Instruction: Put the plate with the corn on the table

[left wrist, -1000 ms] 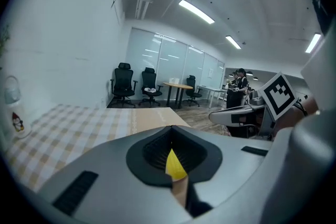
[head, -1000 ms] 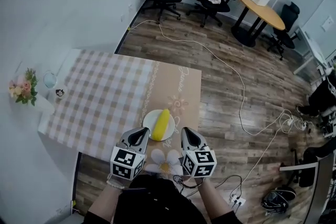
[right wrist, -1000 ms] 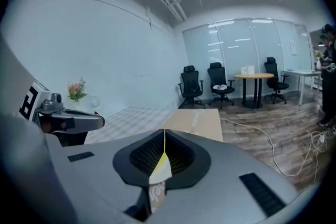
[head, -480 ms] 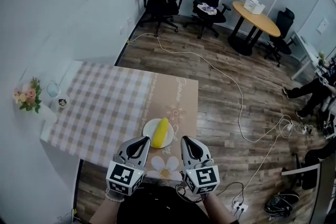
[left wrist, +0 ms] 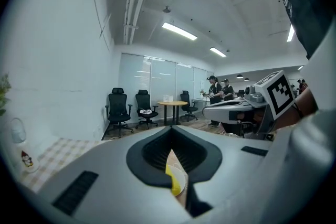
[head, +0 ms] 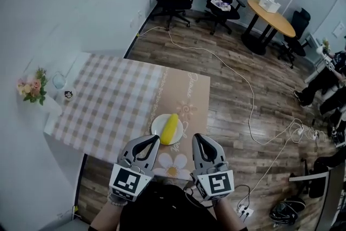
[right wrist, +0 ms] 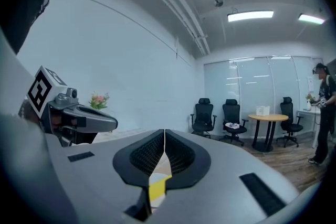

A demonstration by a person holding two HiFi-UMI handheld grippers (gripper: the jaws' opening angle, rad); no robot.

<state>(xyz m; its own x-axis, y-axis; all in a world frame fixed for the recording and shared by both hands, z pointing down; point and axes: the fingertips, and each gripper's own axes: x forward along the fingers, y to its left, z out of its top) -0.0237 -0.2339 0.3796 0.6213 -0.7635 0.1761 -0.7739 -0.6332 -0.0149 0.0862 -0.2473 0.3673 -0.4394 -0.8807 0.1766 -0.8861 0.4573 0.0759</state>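
Currently the round white plate [head: 156, 128] sits on the cloth-covered table [head: 108, 111] near its front edge, with a yellow corn cob [head: 170, 127] lying on it. The left gripper [head: 152, 143] and right gripper [head: 199, 141] hang at that edge, flanking the plate without touching it. Both pairs of jaws are pressed together, gripping nothing.

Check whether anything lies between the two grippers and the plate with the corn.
Nothing visible does. The plate with the corn sits on the table, just ahead of the left gripper and right gripper, with only its bare cloth between.
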